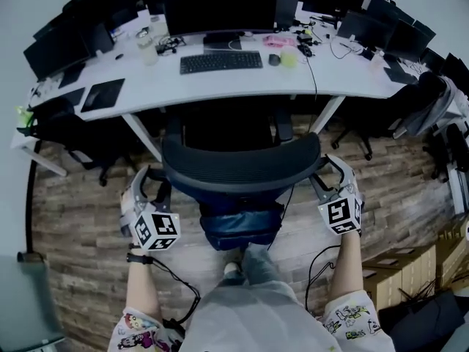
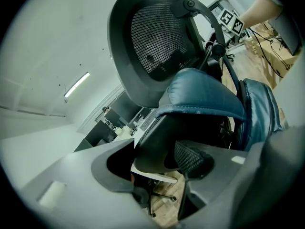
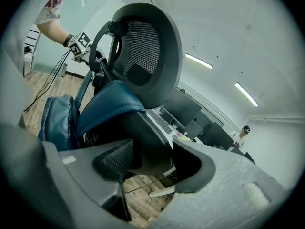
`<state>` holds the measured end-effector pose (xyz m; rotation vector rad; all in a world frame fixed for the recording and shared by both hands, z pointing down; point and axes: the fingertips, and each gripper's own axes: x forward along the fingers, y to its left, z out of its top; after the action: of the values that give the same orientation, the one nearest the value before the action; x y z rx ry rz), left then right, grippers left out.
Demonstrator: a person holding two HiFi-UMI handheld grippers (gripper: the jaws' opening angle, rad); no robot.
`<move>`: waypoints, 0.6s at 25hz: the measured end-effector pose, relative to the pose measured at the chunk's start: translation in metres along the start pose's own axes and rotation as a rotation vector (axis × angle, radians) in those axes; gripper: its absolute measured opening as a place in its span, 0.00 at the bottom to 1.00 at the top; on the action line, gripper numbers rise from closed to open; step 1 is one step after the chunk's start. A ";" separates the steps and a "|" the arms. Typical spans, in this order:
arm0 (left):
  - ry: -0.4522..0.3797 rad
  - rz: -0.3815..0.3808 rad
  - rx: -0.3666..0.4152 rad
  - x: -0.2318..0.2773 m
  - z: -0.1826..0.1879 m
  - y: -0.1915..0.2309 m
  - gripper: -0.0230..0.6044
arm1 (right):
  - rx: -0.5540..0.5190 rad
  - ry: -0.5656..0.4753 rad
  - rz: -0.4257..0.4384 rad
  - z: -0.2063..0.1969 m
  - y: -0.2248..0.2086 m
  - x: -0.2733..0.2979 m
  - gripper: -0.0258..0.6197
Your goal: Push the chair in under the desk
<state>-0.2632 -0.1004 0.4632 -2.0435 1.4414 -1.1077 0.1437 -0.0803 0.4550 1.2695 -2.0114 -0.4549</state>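
Observation:
The black mesh-backed office chair [image 1: 242, 163] stands right in front of the white desk [image 1: 220, 97], its seat partly under the desk top. A blue jacket [image 1: 242, 226] hangs over the back of it. My left gripper [image 1: 150, 178] is at the backrest's left edge and my right gripper [image 1: 328, 171] at its right edge. In the left gripper view the jaws of the left gripper [image 2: 162, 161] close round the black backrest rim [image 2: 157, 147], which fills the gap. In the right gripper view the right gripper [image 3: 147, 159] holds the opposite rim [image 3: 143, 142] the same way.
A keyboard [image 1: 221, 61], monitor [image 1: 220, 6] and small items sit on the desk. Other black chairs stand at left [image 1: 73, 134] and right [image 1: 374, 123]. Cables [image 1: 322, 262] trail on the wood floor, and cardboard boxes [image 1: 410, 277] are at lower right. A person [image 3: 243, 132] is far off.

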 end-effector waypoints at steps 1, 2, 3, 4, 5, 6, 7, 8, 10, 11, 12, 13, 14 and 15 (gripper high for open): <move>0.006 0.001 -0.002 0.005 0.001 0.002 0.47 | -0.001 -0.002 0.001 0.000 -0.003 0.005 0.43; 0.013 0.003 -0.005 0.009 0.001 0.004 0.47 | -0.002 -0.005 0.005 0.001 -0.006 0.011 0.43; 0.020 0.005 -0.008 0.014 0.002 0.006 0.47 | -0.003 -0.009 0.009 0.002 -0.009 0.017 0.43; 0.027 0.008 -0.011 0.019 0.002 0.008 0.47 | -0.004 -0.010 0.011 0.002 -0.013 0.022 0.43; 0.035 0.012 -0.013 0.024 0.003 0.009 0.47 | -0.006 -0.010 0.012 0.002 -0.017 0.028 0.43; 0.042 0.016 -0.015 0.029 0.004 0.011 0.47 | -0.008 -0.009 0.013 0.001 -0.021 0.033 0.43; 0.049 0.019 -0.016 0.034 0.006 0.012 0.47 | -0.010 -0.011 0.017 0.001 -0.025 0.039 0.43; 0.056 0.022 -0.018 0.038 0.007 0.014 0.47 | -0.012 -0.013 0.021 0.001 -0.029 0.045 0.43; 0.069 0.027 -0.023 0.047 0.009 0.016 0.47 | -0.016 -0.019 0.031 0.000 -0.036 0.056 0.43; 0.073 0.030 -0.026 0.051 0.011 0.016 0.47 | -0.018 -0.021 0.036 -0.001 -0.039 0.061 0.43; 0.077 0.032 -0.029 0.055 0.012 0.017 0.47 | -0.019 -0.025 0.040 -0.001 -0.043 0.067 0.43; 0.081 0.034 -0.032 0.059 0.014 0.018 0.47 | -0.021 -0.031 0.045 -0.002 -0.047 0.072 0.43; 0.086 0.037 -0.034 0.064 0.016 0.019 0.47 | -0.024 -0.037 0.049 -0.001 -0.051 0.077 0.43; 0.092 0.040 -0.036 0.068 0.018 0.021 0.47 | -0.026 -0.041 0.052 -0.001 -0.056 0.083 0.43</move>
<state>-0.2510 -0.1729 0.4632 -2.0030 1.5504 -1.1811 0.1579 -0.1793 0.4524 1.1975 -2.0613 -0.4846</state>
